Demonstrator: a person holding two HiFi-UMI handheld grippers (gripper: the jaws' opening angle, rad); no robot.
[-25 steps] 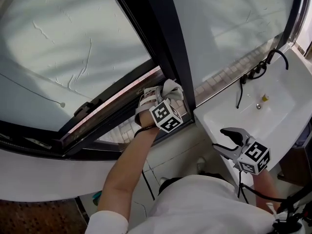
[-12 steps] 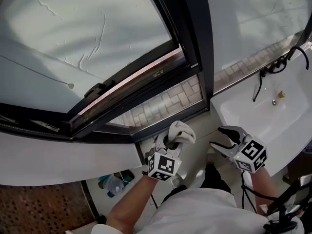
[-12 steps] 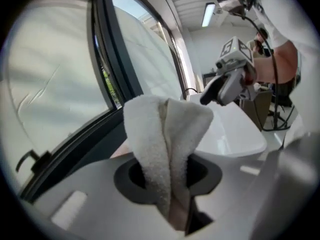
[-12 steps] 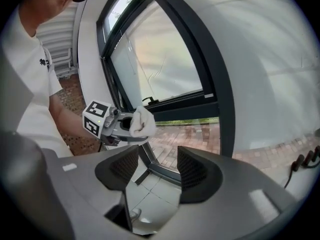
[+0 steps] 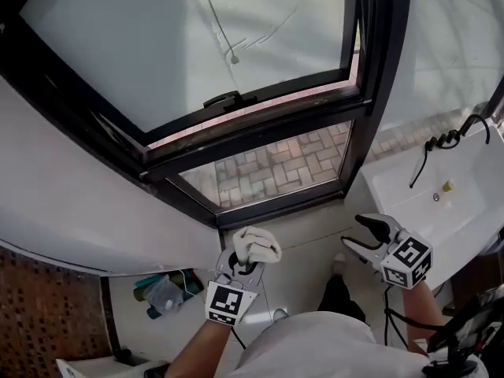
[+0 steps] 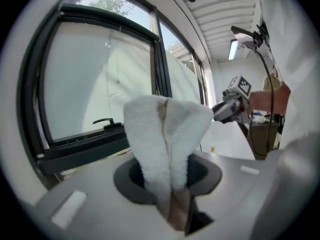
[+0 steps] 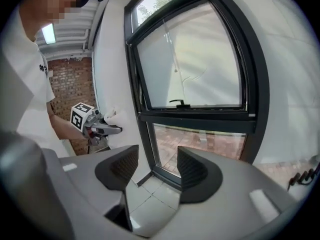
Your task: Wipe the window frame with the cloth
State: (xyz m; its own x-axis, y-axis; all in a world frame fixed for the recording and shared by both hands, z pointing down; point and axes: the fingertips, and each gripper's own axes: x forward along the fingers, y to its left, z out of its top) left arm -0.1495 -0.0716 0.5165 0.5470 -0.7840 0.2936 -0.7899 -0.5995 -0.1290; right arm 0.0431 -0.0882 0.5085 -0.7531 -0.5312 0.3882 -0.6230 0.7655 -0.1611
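Under the window frame, the left gripper pinches the white cloth in its fingers. The frame lies up and ahead of the cloth, its long bottom side running left to right. The right gripper has its fingers apart, nothing between them.

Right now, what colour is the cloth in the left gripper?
White; the cloth shows best in the left gripper view.
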